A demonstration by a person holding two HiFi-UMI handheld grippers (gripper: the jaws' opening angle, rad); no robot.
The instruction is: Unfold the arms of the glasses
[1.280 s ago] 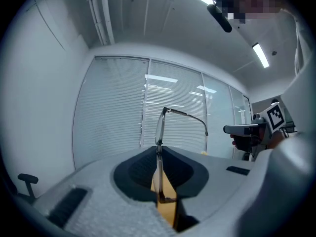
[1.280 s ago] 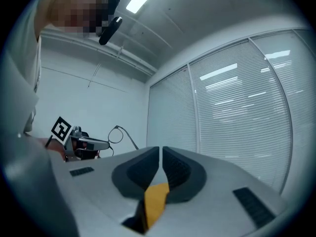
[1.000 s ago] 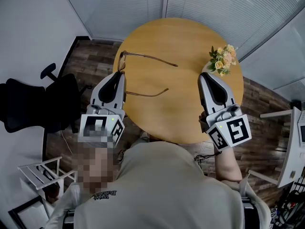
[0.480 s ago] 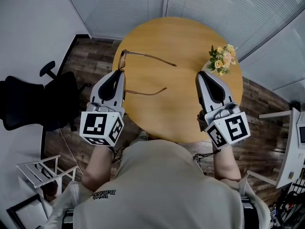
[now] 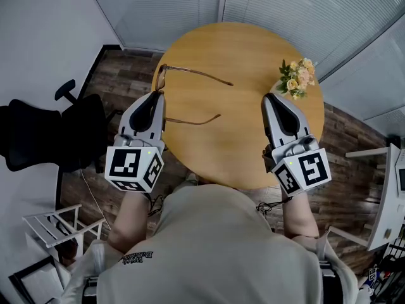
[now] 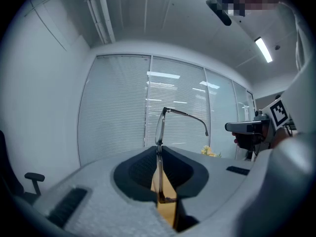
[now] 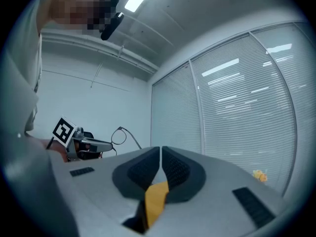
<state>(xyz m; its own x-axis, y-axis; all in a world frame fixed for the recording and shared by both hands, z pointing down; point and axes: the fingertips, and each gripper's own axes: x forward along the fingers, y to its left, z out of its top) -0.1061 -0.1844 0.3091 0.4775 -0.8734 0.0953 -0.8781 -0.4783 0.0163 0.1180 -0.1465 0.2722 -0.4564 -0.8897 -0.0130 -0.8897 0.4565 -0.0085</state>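
The glasses (image 5: 196, 73) had a thin brown frame with a metallic sheen and clear lenses. The round tabletop (image 5: 247, 49) looked like pale wood, smooth and matt. The left claw (image 5: 158, 94) and right claw (image 5: 271, 97) had matt grey plastic shells and dark, ribbed, rubbery-looking pads (image 6: 137, 171). The floor (image 5: 120, 75) was dark wood plank. The person's shirt (image 5: 215, 246) was plain matt cloth.

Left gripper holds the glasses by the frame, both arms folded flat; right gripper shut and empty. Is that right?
No. The head view shows both arms of the glasses sticking out unfolded. The left gripper does hold the frame; the right gripper is shut, empty.
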